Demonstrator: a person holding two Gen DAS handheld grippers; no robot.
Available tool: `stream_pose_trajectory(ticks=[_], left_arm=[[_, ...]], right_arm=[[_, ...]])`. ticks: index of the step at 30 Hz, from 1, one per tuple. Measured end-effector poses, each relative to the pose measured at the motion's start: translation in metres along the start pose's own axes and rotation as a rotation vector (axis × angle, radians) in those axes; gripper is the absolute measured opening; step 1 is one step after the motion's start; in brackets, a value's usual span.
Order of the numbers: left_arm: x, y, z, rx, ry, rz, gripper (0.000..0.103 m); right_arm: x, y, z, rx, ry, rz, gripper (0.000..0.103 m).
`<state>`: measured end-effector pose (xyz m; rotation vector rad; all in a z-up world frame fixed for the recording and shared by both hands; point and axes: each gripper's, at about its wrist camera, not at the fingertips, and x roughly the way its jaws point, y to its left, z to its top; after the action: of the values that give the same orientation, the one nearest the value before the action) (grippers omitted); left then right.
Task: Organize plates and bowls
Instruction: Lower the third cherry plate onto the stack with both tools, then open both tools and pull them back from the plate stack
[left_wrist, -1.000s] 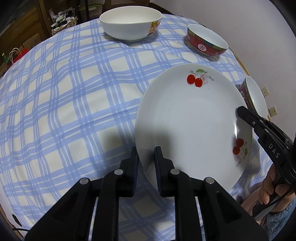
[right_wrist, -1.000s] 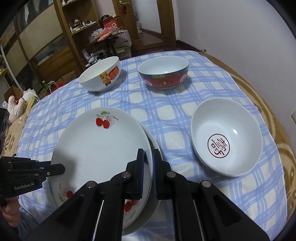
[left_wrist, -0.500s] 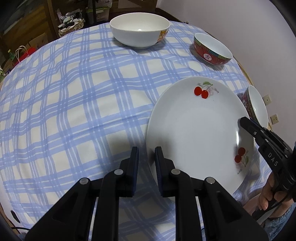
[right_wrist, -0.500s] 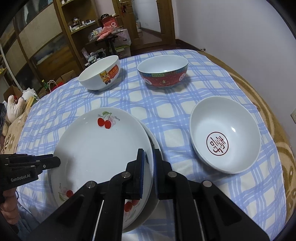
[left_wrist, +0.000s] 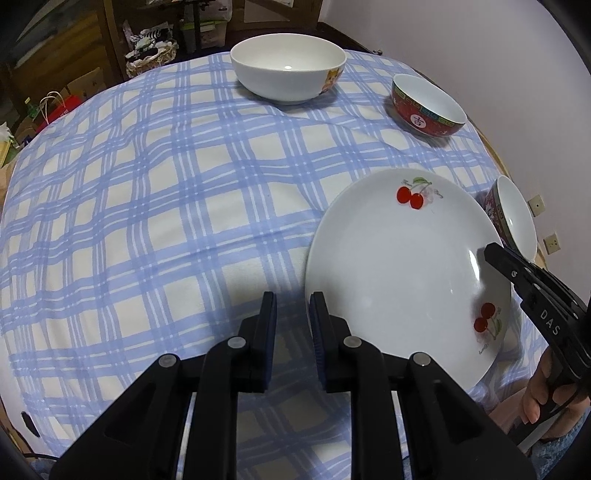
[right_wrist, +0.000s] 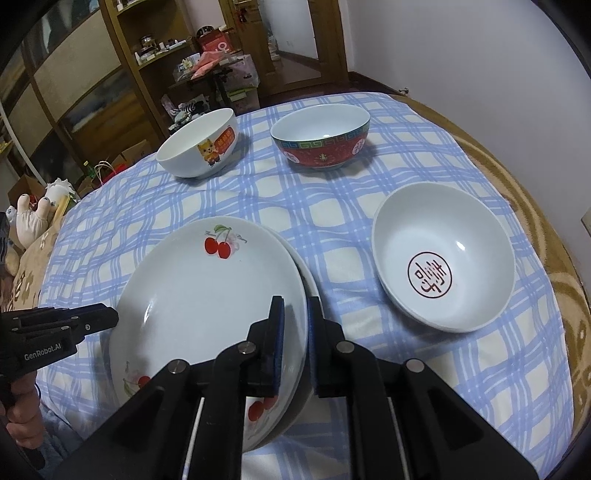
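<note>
Left gripper (left_wrist: 292, 314) at six o'clock, jaws slightly apart on nothing above the blue checked tablecloth (left_wrist: 155, 206), cherry-print plate (right_wrist: 207, 295) at four o'clock atop a second plate (right_wrist: 309, 284), right gripper (right_wrist: 294, 325) clamped on its rim.

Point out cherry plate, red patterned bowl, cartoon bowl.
cherry plate (right_wrist: 207, 295): right wrist view, bare white centre.
red patterned bowl (right_wrist: 325, 153): right wrist view, red outer wall.
cartoon bowl (right_wrist: 207, 153): right wrist view, cartoon print on outer wall.
</note>
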<state>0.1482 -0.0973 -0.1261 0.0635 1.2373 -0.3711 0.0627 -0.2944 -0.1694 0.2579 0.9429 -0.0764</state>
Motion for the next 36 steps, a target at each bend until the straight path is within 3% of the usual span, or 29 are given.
stream_pose_trajectory(ticks=[6, 13, 16, 18, 25, 27, 29, 36], left_arm=[[-0.001, 0.003, 0.002, -0.014, -0.009, 0.013, 0.019], [-0.002, 0.001, 0.004, -0.003, -0.01, 0.042, 0.021], [-0.009, -0.002, 0.006, 0.025, -0.035, 0.064, 0.031], [-0.014, -0.002, 0.008, 0.03, -0.054, 0.072, 0.046], [-0.028, 0.0, 0.016, 0.049, -0.09, 0.12, 0.077], [-0.031, 0.001, 0.018, 0.047, -0.098, 0.138, 0.083], [-0.034, 0.005, 0.02, 0.034, -0.103, 0.147, 0.085], [-0.045, 0.017, 0.03, 0.033, -0.115, 0.171, 0.086]], right_arm=[[-0.013, -0.004, 0.001, 0.009, -0.053, -0.017, 0.017], [-0.009, -0.003, 0.002, 0.007, -0.03, -0.022, 0.018], [-0.011, -0.003, 0.002, 0.008, -0.042, -0.03, 0.036], [-0.014, -0.005, 0.003, 0.015, -0.06, -0.034, 0.054], [-0.018, -0.013, 0.007, 0.053, -0.078, -0.046, 0.078], [-0.019, -0.015, 0.008, 0.062, -0.082, -0.047, 0.093], [-0.021, -0.014, 0.008, 0.063, -0.092, -0.053, 0.1], [-0.026, -0.011, 0.011, 0.042, -0.115, -0.057, 0.102]])
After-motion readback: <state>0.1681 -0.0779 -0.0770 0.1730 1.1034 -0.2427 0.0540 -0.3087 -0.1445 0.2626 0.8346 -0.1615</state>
